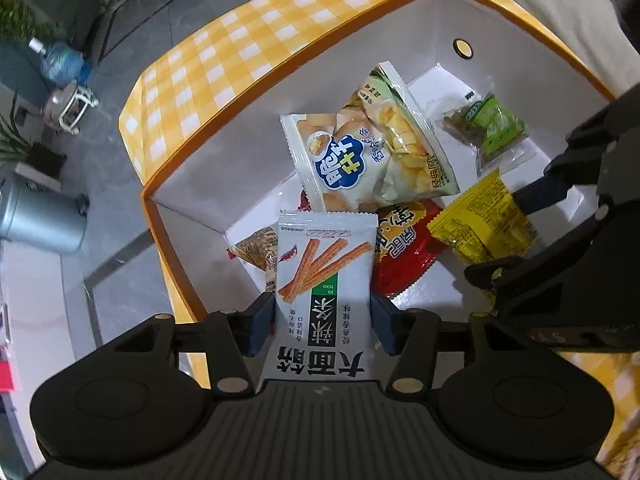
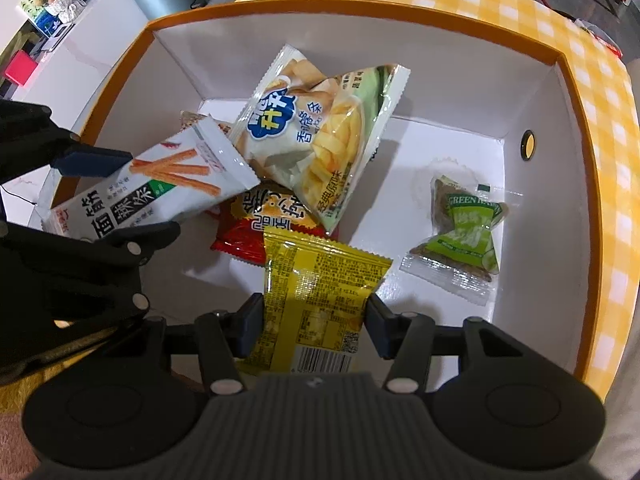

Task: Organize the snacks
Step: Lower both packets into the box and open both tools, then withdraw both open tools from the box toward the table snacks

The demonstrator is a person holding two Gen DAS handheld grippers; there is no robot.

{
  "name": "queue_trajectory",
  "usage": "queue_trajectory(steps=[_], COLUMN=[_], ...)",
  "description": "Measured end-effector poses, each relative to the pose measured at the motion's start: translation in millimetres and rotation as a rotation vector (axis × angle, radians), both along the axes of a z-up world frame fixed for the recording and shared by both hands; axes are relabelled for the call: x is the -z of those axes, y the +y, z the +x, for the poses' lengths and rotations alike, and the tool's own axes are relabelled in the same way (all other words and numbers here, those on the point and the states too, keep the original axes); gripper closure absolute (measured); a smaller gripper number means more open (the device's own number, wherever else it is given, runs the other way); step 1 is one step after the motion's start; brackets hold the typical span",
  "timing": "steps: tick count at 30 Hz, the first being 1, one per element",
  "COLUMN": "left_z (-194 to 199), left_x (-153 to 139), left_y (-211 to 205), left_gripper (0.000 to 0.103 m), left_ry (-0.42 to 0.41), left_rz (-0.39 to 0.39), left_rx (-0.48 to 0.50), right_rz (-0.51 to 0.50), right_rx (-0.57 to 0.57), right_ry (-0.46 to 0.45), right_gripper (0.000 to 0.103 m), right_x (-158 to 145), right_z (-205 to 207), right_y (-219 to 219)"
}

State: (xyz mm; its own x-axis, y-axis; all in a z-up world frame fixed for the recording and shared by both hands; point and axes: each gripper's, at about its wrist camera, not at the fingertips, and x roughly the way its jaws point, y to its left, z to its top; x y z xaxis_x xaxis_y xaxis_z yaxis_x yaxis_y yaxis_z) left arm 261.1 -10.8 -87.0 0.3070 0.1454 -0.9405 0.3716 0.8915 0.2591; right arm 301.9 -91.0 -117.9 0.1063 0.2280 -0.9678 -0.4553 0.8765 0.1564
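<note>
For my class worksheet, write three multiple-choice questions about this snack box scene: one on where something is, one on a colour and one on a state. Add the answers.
1. Where is the green raisin packet?
A. On the checked cloth outside the box
B. On the box floor, apart from the other snacks
C. Under the chips packet

2. What colour is the box rim?
A. Blue
B. Black
C. Orange

3. What is the state of the yellow packet?
A. Held between the fingers of the right gripper
B. Lying flat on the cloth
C. Buried under the red packet

Answers: 1 B, as it lies alone on bare white floor near the wall with the round hole. 2 C, as an orange edge runs around the white interior. 3 A, as the pads press on both of its sides.
</note>
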Motion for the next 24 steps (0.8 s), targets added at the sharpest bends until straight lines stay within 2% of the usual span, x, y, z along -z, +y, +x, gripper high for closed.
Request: queue_trajectory(steps=[3, 5, 7, 9, 12, 17, 24], left_z=[-0.3, 0.0, 0.1, -0.3, -3.7, -11.0, -19.1], left_x=[-5.2, -13.5, -24.3, -35.5, -49.1, -63.9, -66.6], left_y=[3.9, 11.2, 22.4, 35.3, 49.4, 61.8, 62.0], left_gripper=[0.030, 0.026, 0.016, 0.014, 0.014, 0.014, 0.014], left_ry=[-0.012, -0.024, -0.037, -0.050, -0.089, -0.139, -0.145], left_rz=[-0.020, -0.076, -0.158, -0.246, -0.311, -0.337, -0.327], left_rx=[-0.003, -0.026, -0.066, -0.116, -0.171, -0.218, -0.213], right_rz=[0.001, 0.011, 0.033, 0.055, 0.091, 0.083, 0.064], right_rx=[0.006, 0.022, 0.046, 0.071, 0.096, 0.085, 0.103], right_ry=[0.004, 0.011, 0.025, 0.041, 0.068, 0.084, 0.106], right_gripper=[0.051, 0.051, 0.051, 0.051, 0.051, 0.051, 0.050], right_x=[0.5, -1.0, -2.1, -3.2, -4.9, -2.5, 1.0], right_z=[-1.0, 0.6, 3.3, 6.3, 8.9, 5.1, -4.0], right_y=[-0.8, -1.8, -4.2, -5.2, -2.3, 17.1, 35.7])
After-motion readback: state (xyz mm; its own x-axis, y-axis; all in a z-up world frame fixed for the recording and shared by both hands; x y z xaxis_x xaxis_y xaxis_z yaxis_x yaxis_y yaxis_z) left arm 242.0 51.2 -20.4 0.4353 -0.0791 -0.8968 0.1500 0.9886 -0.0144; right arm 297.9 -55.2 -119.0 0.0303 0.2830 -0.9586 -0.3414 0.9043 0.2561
